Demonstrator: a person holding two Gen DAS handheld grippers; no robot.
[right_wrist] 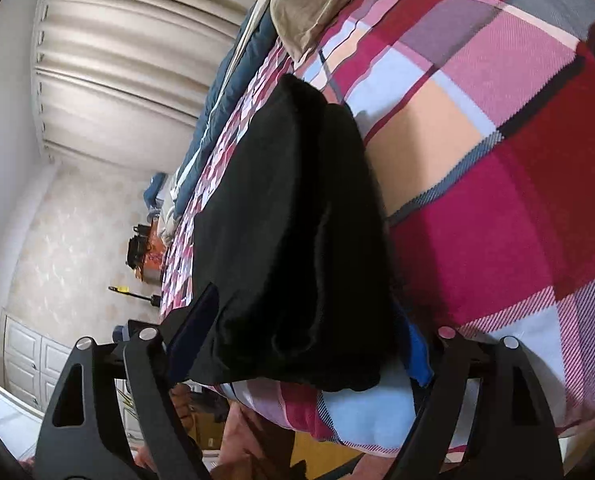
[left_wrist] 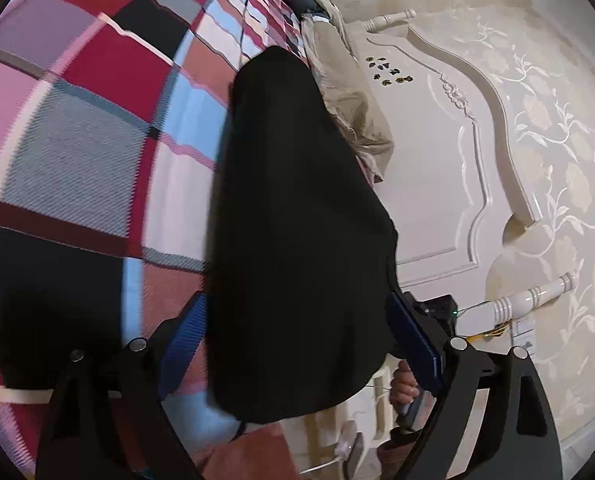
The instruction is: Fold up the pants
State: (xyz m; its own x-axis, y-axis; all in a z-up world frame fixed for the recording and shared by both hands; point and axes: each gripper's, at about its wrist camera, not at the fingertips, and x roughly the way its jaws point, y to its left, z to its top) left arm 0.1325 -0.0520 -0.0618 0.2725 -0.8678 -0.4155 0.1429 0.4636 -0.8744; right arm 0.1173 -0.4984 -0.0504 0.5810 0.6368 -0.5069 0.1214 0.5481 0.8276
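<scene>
Bed's covered in a big plaid blanket [left_wrist: 97, 128], all reds, pinks, pale blue and grey blocks with dark stripes. At the far end there's a crumpled beige cloth [left_wrist: 353, 120] lying on it, and a dark blue quilt [right_wrist: 221, 92] bunched along the blanket's far edge. In the left wrist view the white carved headboard [left_wrist: 437, 168] has turned posts and sits against cream floral wallpaper [left_wrist: 557, 128]. The right wrist view shows long pleated beige curtains [right_wrist: 129, 60], white cabinet doors [right_wrist: 29, 356] low in the corner, and some dark clutter beside the bed, too small to make out.
</scene>
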